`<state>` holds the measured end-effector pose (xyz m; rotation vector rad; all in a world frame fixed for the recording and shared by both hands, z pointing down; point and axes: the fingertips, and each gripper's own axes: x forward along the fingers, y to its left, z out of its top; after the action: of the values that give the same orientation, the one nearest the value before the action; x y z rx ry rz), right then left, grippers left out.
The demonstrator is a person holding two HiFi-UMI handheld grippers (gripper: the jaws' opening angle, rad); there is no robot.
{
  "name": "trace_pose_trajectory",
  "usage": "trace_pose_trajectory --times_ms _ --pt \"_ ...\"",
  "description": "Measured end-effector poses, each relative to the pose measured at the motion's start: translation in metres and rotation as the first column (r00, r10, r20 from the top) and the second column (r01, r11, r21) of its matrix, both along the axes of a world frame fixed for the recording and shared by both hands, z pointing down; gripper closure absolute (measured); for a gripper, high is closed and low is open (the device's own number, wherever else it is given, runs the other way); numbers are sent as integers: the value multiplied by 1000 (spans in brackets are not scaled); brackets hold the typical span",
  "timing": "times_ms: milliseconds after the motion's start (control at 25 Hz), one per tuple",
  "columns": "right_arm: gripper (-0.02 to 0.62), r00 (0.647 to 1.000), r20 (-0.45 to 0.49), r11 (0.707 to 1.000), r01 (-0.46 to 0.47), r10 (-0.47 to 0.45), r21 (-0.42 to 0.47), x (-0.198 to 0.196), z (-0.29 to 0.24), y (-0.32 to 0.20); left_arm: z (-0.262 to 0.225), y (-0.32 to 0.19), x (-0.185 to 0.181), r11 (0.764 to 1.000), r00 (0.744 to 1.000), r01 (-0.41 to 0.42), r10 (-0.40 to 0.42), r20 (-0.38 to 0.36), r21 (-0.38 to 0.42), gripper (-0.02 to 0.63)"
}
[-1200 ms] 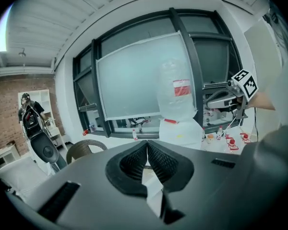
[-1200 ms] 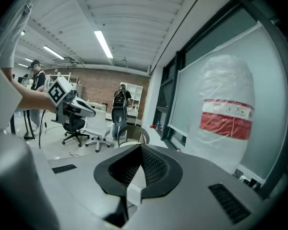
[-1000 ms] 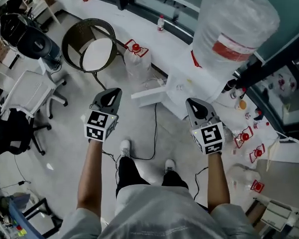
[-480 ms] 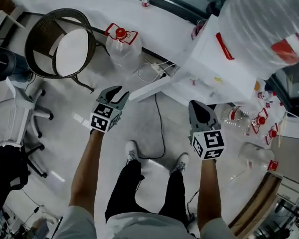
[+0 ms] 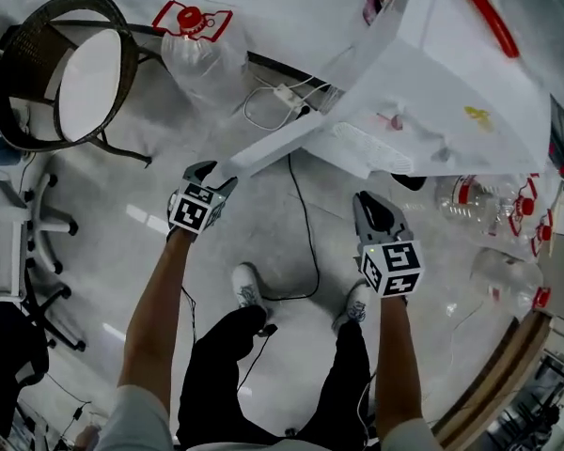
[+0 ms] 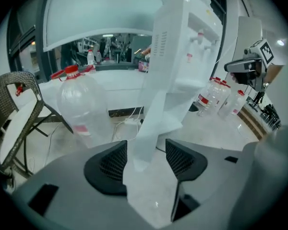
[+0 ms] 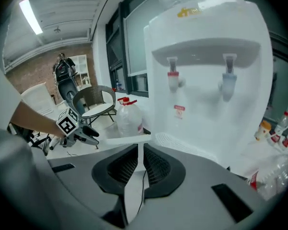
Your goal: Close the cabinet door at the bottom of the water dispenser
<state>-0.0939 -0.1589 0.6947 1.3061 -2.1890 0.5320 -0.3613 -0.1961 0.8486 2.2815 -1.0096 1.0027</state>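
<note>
The white water dispenser point(image 5: 451, 92) stands at the upper right in the head view. Its bottom cabinet door point(image 5: 273, 147) hangs swung out to the left. My left gripper point(image 5: 210, 170) is at the door's free edge; its jaws have just been opening. In the left gripper view the door point(image 6: 151, 123) runs edge-on between the open jaws of the left gripper point(image 6: 146, 150), with the pads apart from it. My right gripper point(image 5: 374, 205) hovers in front of the dispenser point(image 7: 206, 80), shut with nothing held, and looks past the door point(image 7: 120, 140).
A wicker chair point(image 5: 66, 64) and a large water jug point(image 5: 202, 50) stand left of the dispenser. A power strip point(image 5: 287, 92) and a black cable point(image 5: 305, 233) lie on the floor. Several bottles point(image 5: 489, 200) crowd the right. The person's shoes point(image 5: 249, 285) are below the grippers.
Both grippers have dropped low towards the floor and the view has closed in on the dispenser. The left jaws went from shut to open and now straddle the door's edge.
</note>
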Motion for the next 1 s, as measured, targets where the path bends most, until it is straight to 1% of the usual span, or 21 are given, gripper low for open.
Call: trace_pose_trajectory --times_ms 120,240,320,400,480,600,680,760,880,1000 --pt "528 1000 7 1000 -15 15 -14 0 30 3 31 -7 1 1000 1000 -21 21 -3 2 339" --pt "526 1000 7 999 -1 1 -32 3 46 13 44 -3 3 998 998 -61 61 12 13 341" --pt "526 1000 11 999 -13 13 -37 12 50 18 46 -2 6 997 997 -73 72 28 23 353" --pt "526 999 10 998 -34 35 -47 24 52 28 45 6 9 998 998 -54 52 44 28 399" --pt "526 999 8 997 -52 52 -54 34 53 37 45 16 13 1000 999 -9 8 40 17 399" --pt "526 998 -5 997 -57 57 -47 51 48 45 43 32 28 998 998 58 -58 11 -22 399" --pt "526 999 -24 998 -50 49 -44 62 45 54 46 48 39 997 998 67 -67 2 -35 402" --pt "526 999 -40 999 -37 36 -40 73 44 62 49 65 51 997 998 55 -55 1 -46 405" --pt "526 997 -67 999 -33 31 -41 101 46 75 50 85 81 996 999 53 -53 3 -64 407" --pt "526 996 -74 998 -52 48 -46 129 49 91 51 100 109 991 994 107 -107 4 -76 405"
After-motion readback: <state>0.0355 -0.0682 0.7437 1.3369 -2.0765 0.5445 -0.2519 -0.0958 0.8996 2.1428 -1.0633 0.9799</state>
